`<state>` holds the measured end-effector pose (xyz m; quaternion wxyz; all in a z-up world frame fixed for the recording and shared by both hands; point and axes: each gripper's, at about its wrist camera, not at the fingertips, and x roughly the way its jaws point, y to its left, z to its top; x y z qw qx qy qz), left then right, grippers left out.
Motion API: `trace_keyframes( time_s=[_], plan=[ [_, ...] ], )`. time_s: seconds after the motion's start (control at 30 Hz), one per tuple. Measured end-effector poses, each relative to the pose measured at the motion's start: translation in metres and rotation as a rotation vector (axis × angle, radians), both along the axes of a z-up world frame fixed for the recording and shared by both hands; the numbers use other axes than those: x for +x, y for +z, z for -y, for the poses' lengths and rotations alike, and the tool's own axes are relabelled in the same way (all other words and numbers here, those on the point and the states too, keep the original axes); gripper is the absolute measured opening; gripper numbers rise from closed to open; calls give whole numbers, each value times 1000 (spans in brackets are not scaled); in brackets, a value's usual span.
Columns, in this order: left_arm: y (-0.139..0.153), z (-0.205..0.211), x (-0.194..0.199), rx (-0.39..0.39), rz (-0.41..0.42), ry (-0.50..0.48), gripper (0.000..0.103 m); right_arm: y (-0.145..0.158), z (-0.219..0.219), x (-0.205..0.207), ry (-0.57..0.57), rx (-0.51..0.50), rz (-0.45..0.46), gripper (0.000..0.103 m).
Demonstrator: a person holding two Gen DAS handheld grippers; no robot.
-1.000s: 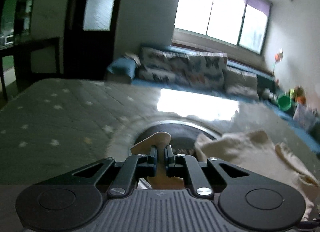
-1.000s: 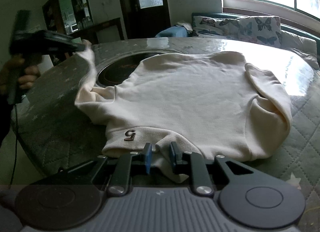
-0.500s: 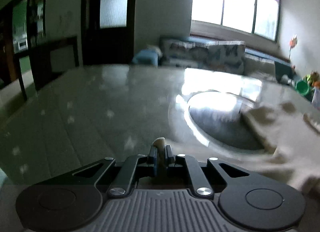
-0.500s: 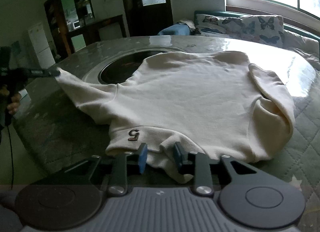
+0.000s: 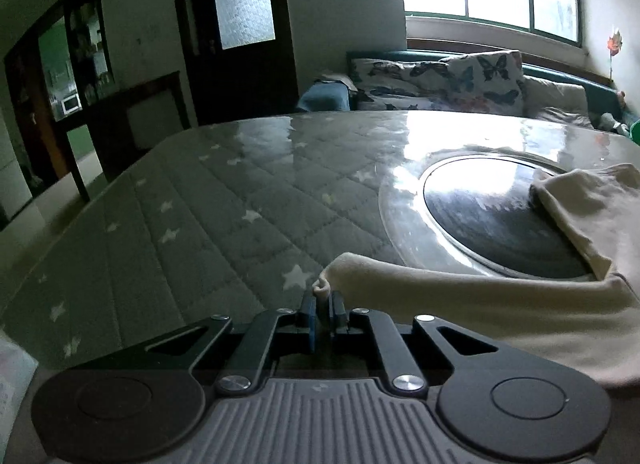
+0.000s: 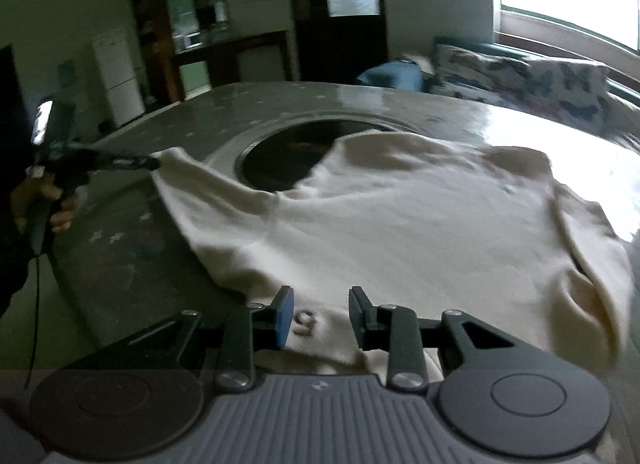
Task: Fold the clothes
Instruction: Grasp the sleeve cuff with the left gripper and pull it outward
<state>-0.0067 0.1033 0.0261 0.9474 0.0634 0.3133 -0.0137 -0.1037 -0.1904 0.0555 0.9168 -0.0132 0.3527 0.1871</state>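
Sweatshirt (image 6: pixel 420 224) spread flat, unfolded; left tongs (image 5: pixel 323 304) pinching sleeve cuff (image 5: pixel 326 284) toward surface (image 5: pixel 200 224) edge; right tongs (image 6: pixel 320 314) open over hem.

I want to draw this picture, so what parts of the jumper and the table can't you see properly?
- Cream jumper: its near hem drops behind the right gripper in the right wrist view. The left wrist view's right edge cuts off its body.
- Sleeve cuff: the tip is pinched inside the left gripper.
- Small dark mark on the hem: too blurred to read.
- Dark round inset in the table: partly covered by the jumper.
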Motion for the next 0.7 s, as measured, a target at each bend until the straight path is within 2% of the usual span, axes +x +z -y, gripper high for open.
trace_keyframes(
  time_s=[0.27,0.43,0.57,0.63,0.7],
  plan=[
    [-3,9,20,60,-3,12,7,-15,-36,15,145,-67,-54,30],
    [-8,4,17,57,-32,19,10,-8,-41,8,184,-47,-45,29],
    [-9,-1,19,59,-42,39,19,-11,-42,3,201,-58,-53,29],
    [-7,-3,18,67,-37,55,30,-3,-33,1,167,-30,-30,29],
    [-5,-5,18,79,-32,74,32,6,-17,-1,97,-17,11,29]
  ],
)
